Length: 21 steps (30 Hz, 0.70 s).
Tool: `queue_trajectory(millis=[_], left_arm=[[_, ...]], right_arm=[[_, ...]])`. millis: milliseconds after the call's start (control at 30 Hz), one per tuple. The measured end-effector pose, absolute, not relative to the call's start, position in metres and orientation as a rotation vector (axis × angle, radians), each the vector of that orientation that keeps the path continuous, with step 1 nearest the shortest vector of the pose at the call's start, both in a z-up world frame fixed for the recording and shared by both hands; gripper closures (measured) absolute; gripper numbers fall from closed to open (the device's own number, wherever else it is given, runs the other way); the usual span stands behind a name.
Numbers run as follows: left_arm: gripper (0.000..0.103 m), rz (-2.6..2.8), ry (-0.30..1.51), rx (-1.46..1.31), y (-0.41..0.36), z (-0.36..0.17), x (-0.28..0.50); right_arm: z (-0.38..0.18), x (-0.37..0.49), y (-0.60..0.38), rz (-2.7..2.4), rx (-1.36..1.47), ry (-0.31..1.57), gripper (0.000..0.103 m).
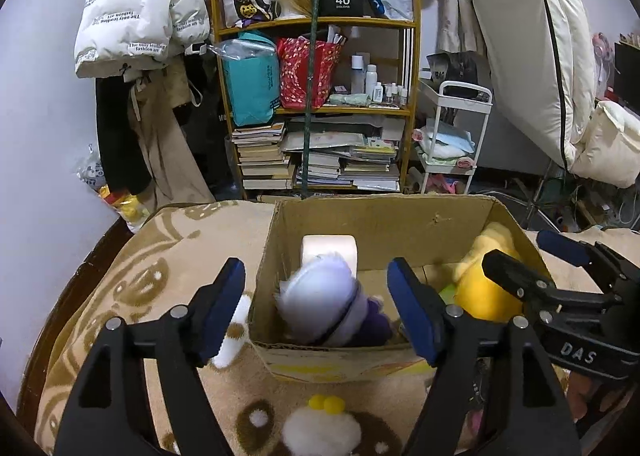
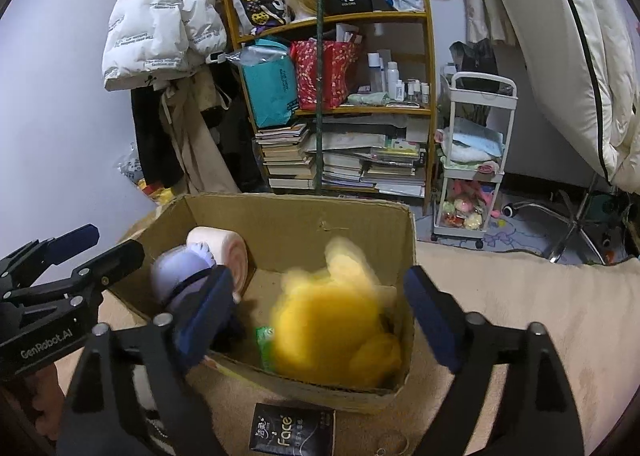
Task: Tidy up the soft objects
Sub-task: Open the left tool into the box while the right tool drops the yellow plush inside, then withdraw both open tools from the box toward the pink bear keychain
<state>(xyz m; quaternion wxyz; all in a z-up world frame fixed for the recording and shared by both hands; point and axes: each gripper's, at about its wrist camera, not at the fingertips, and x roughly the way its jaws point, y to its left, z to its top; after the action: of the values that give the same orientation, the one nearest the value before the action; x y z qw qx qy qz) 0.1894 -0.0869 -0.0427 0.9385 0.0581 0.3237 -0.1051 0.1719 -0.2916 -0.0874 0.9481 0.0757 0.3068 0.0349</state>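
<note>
A: Where are the soft toys?

B: Both lie inside the cardboard box, which sits on a beige blanket with brown swirls. The purple plush toy is at the box's left end, leaning against a pale pink roll by the far wall. The yellow plush toy fills the right end, blurred, with a small green packet just beside it on the box floor.

A: And the tongs?

B: The left tongs are released, jaws spread wide on either side of the purple toy, pads not touching it. The right tongs are released too, spread even wider around the yellow toy, with clear gaps on both sides. Neither pair grips anything.

A: Anything outside the box?

B: A white fluffy toy with yellow knobs lies on the blanket in front of the box, near the left tongs. A black tissue pack lies in front of the box on the right side. Behind stands a wooden shelf with bags and books, and a white cart next to it.
</note>
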Motion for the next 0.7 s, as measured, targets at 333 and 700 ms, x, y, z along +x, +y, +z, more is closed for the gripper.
queue_trajectory(millis=[333, 700], left_arm=[[0.014, -0.177, 0.7, 0.129, -0.07, -0.035, 0.179], [0.011, -0.149, 0.744, 0.121, -0.046, -0.024, 0.148]], right_arm=[[-0.081, 0.155, -0.289, 0.075, 0.159, 0.627, 0.006], [-0.057, 0.117, -0.294, 0.039, 0.172, 0.595, 0.0]])
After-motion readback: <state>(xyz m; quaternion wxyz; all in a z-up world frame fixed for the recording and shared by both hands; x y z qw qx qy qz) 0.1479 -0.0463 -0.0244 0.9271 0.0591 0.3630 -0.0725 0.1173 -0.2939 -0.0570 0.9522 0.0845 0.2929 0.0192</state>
